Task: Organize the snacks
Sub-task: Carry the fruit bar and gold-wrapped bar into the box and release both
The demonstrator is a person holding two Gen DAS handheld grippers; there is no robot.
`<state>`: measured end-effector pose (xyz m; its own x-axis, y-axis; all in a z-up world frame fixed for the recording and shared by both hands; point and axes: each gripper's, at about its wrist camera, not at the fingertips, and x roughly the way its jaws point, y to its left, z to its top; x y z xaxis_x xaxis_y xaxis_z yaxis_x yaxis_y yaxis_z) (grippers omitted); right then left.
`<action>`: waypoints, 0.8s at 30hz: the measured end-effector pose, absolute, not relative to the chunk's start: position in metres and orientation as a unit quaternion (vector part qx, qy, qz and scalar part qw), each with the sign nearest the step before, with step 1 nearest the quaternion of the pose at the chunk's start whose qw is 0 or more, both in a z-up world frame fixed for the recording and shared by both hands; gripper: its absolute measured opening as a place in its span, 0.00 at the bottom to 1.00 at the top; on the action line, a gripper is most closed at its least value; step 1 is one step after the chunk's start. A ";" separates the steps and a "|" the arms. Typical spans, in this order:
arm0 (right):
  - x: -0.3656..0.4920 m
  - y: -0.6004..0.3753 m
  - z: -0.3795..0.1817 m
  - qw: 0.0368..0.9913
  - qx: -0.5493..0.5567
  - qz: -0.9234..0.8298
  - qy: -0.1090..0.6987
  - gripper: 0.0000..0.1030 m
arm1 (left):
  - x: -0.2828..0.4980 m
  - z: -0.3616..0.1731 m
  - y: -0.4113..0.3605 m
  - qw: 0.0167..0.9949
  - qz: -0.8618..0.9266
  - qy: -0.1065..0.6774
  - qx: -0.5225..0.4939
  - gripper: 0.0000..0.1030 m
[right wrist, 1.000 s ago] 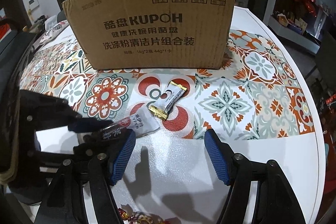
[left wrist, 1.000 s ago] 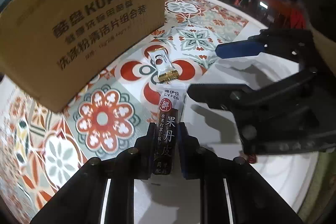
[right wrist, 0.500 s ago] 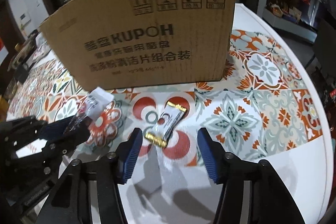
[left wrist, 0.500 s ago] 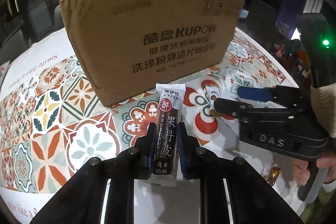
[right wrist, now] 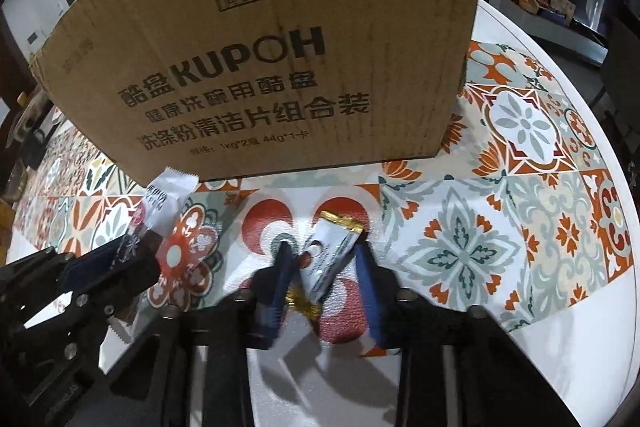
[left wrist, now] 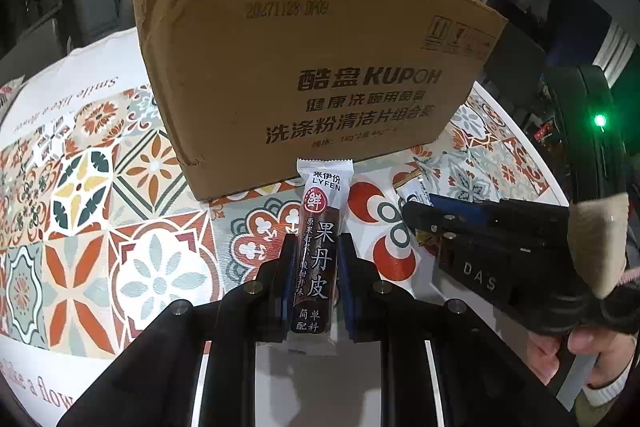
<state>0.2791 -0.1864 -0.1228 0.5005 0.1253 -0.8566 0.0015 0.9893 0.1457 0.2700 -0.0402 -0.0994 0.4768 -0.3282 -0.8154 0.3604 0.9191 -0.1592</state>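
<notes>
Right tongs (right wrist: pixel 324 267) now straddle the gold-edged sachet (right wrist: pixel 326 259).
Half-open, nearer than before; left tongs (left wrist: pixel 314 267) still clamp the LYFEN fruit-leather bar (left wrist: pixel 318 247).

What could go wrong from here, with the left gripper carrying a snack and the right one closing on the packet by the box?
1. The right gripper straddles the gold-edged packet lying askew on the tablecloth; the jaws are not yet shut, so it may twist or slip out.
2. The left gripper pinches only the lower part of the dark fruit-leather bar; the free top could catch the cardboard box wall.
</notes>
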 end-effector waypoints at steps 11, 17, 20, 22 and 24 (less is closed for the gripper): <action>0.273 -0.184 -0.124 0.863 0.072 0.053 0.497 0.16 | 0.264 -0.097 -0.036 0.861 -0.191 0.471 0.007 0.20; 0.254 -0.185 -0.110 0.874 0.067 0.061 0.478 0.16 | 0.253 -0.085 -0.037 0.869 -0.189 0.457 0.013 0.20; 0.248 -0.184 -0.099 0.879 0.070 0.068 0.466 0.16 | 0.247 -0.076 -0.036 0.873 -0.191 0.448 0.013 0.20; 0.244 -0.180 -0.091 0.884 0.069 0.071 0.456 0.16 | 0.242 -0.068 -0.034 0.878 -0.191 0.439 0.013 0.20; 0.240 -0.178 -0.082 0.890 0.067 0.076 0.445 0.16 | 0.237 -0.059 -0.032 0.882 -0.192 0.431 0.011 0.20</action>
